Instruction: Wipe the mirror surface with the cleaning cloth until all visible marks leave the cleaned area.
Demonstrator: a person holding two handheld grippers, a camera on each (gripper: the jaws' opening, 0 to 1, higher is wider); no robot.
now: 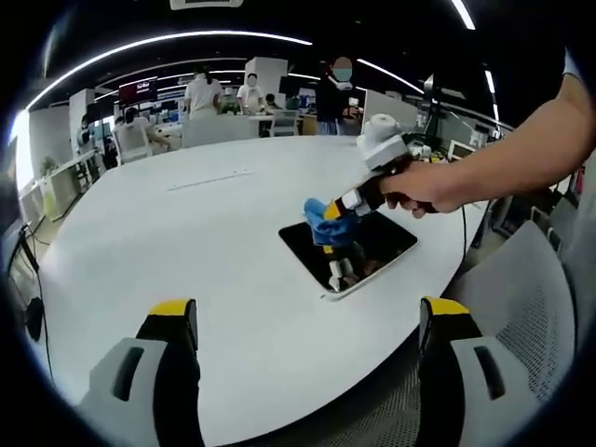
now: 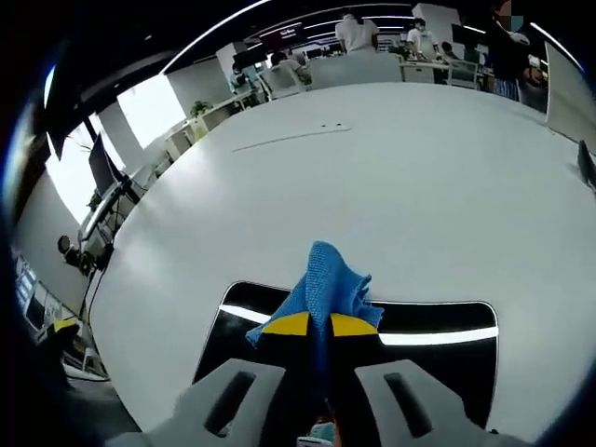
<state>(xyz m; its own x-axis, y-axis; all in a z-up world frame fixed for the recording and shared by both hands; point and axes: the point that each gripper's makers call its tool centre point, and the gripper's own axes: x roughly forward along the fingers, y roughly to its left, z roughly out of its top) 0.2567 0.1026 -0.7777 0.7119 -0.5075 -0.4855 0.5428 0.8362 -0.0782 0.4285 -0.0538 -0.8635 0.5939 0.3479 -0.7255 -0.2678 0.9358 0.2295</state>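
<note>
A flat rectangular mirror (image 1: 372, 250) (image 2: 438, 349) lies on the white table (image 1: 186, 242) (image 2: 372, 177), near its edge. A blue cleaning cloth (image 1: 328, 223) (image 2: 324, 284) is pinched in my right gripper (image 1: 337, 207) (image 2: 317, 324), which a hand (image 1: 424, 186) holds down over the mirror. The cloth hangs onto the glass, and its reflection shows in the mirror. My left gripper (image 1: 303, 321) stands open above the table's near edge, well short of the mirror, with nothing between its yellow-tipped fingers (image 1: 172, 312).
The big white table stretches away to the far side. A grey mesh chair (image 1: 521, 307) stands close at the right. Desks, chairs and several people (image 1: 200, 93) fill the office beyond. A dark stand with cables (image 2: 84, 247) is at the left.
</note>
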